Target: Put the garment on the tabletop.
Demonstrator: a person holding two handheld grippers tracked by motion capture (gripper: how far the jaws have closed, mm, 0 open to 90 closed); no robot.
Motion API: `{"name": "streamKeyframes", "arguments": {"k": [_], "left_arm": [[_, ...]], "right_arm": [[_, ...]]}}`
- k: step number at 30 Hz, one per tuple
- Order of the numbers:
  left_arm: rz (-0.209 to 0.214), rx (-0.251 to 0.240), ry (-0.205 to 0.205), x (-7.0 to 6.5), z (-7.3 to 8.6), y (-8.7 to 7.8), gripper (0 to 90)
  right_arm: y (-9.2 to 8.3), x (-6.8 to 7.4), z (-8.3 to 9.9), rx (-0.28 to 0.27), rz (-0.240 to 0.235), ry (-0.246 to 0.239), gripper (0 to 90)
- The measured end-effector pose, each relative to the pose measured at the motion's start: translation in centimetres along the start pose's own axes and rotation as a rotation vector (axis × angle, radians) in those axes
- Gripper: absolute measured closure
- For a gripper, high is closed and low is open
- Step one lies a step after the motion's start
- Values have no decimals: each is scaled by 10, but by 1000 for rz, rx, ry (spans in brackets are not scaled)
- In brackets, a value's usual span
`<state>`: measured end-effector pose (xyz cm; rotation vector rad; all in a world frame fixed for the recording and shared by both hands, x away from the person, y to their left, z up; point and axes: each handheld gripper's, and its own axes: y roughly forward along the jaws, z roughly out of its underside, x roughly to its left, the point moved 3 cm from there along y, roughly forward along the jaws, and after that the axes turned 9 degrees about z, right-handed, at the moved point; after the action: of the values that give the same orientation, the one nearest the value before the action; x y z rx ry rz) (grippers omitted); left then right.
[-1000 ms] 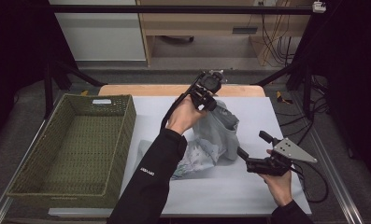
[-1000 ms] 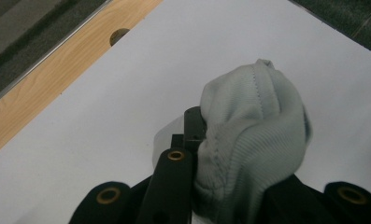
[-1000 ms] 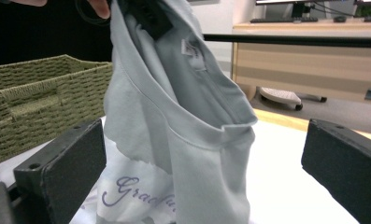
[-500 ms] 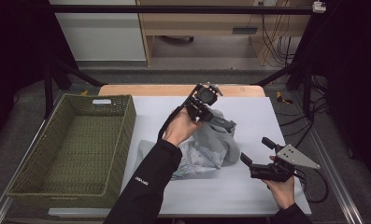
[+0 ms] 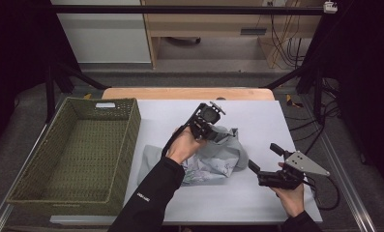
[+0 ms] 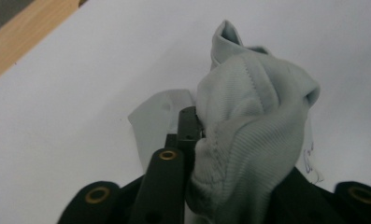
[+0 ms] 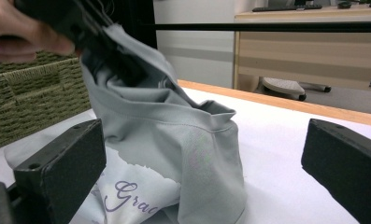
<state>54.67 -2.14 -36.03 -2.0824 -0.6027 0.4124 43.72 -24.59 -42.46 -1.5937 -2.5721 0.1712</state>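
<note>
High view: left gripper (image 5: 214,131) pinches the shirt (image 5: 214,159) by an edge and lifts it at table (image 5: 276,116) centre; right gripper (image 5: 264,163) at 4 o'clock, jaws spread, apart from the cloth. Basket (image 5: 73,154) at 9 o'clock holds nothing, so little looks done.
Left gripper view: ribbed hem (image 6: 248,135) clamped; one jaw hidden under fabric.
Right gripper view: jaws wide, shirt ahead between them, print cut off.
</note>
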Motion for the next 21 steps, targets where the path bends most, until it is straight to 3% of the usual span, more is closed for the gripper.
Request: {"name": "streamKeyframes", "arguments": {"k": [1, 2, 3, 6, 8, 14, 16, 17, 21], "left_arm": [[2, 3, -1, 0, 1, 1, 699], [15, -4, -8, 1, 1, 0, 546], [24, -11, -8, 1, 0, -1, 546], [24, -71, -7, 0, -4, -11, 416], [-2, -101, 2, -3, -6, -18, 302], [-6, -231, -26, -5, -5, -44, 179], [-21, -254, -15, -5, 1, -52, 149], [-17, -256, -9, -5, 4, -54, 147], [-27, -342, -2, -7, 23, -61, 129]], "right_arm": [[0, 0, 0, 0, 1, 4, 4], [0, 1, -1, 7, 1, 20, 4], [0, 1, -1, 7, 1, 20, 4], [1, 0, -1, -2, 2, 7, 4], [2, 0, -1, 1, 9, 12, 4], [2, -1, -1, -2, 7, 9, 4], [4, -1, 0, -15, 5, -3, 4], [4, 0, 0, -2, 4, 16, 4], [4, -1, 1, 0, 10, 8, 3]]}}
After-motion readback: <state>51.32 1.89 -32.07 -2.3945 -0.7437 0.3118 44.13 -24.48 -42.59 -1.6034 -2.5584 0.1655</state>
